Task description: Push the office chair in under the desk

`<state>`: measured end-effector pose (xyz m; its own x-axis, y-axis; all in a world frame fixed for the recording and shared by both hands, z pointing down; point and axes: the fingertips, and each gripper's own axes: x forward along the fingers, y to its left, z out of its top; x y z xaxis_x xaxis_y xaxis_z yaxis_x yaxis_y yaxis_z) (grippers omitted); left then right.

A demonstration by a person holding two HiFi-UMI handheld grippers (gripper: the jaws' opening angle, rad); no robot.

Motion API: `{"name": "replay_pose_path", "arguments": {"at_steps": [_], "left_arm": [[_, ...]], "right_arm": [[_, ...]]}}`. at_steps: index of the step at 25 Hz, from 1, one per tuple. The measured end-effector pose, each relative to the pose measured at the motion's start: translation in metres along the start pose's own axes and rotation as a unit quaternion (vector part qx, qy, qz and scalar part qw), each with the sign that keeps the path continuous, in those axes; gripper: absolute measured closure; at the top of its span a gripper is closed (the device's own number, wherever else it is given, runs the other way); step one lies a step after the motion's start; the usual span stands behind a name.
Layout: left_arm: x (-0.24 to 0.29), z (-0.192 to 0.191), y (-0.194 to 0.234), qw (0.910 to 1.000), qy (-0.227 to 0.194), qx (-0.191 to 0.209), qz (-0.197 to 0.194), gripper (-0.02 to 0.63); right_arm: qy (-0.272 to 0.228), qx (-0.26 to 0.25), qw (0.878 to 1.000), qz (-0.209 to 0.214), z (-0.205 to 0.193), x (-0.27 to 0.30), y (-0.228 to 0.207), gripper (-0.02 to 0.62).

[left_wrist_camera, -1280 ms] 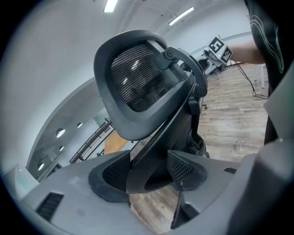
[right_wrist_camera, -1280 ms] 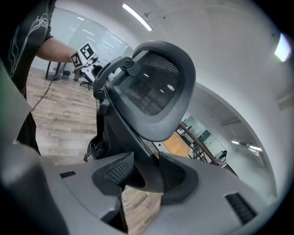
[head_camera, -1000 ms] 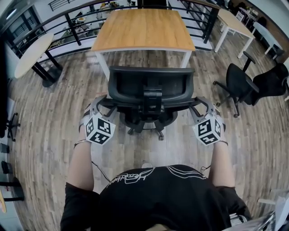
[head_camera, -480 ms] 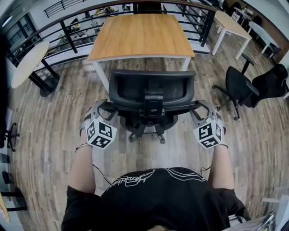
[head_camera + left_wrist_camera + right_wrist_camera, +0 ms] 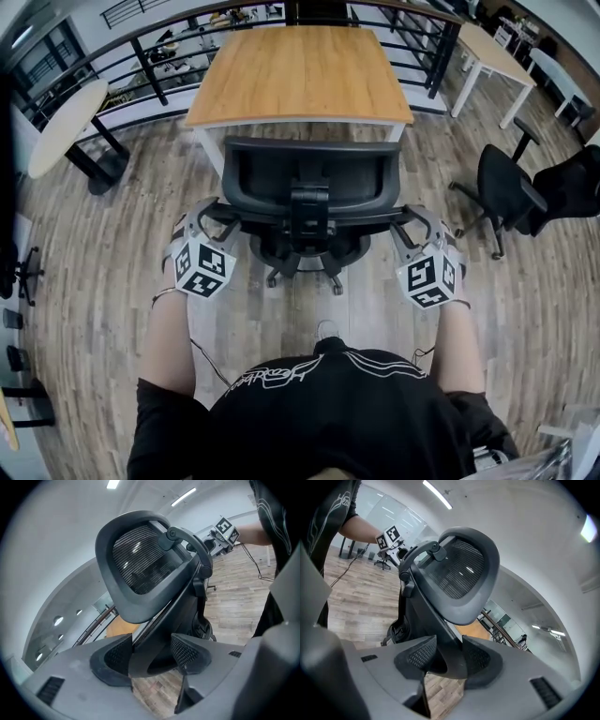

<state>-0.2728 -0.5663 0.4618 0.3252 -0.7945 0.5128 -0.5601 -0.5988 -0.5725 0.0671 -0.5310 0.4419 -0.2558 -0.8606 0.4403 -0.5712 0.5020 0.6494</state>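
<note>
L gripper (image 5: 208,217): pinching left armrest (image 5: 149,660)
R gripper (image 5: 413,221): pinching right armrest (image 5: 449,662)
Office chair (image 5: 309,178): backrest twd person, seat near desk (image 5: 300,66) (wood top)

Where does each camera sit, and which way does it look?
Head view: on the head, looking down at chair and desk; arms, left tool, right tool show.
Left gripper view: on left tool, along jaws gripping the chair; right arm shows.
Right gripper view: on right tool, likewise; left arm shows.
Shared: both gripper views see the chair's back.
</note>
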Motion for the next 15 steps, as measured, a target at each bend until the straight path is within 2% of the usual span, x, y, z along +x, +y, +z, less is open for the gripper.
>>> {"name": "replay_pose_path", "arguments": {"at_steps": [6,15], "left_arm": [[0.02,0.001,0.006,0.9999,0.014,-0.003,0.005,0.364],[0.044,0.004,0.013,0.9995,0.021,-0.009,0.024,0.364]], "right_arm": [[-0.012,-0.008,1.0,0.015,-0.004,0.024,-0.013,0.4],[-0.028,-0.016,0.999,0.017,-0.013,0.052,-0.03,0.4]]}}
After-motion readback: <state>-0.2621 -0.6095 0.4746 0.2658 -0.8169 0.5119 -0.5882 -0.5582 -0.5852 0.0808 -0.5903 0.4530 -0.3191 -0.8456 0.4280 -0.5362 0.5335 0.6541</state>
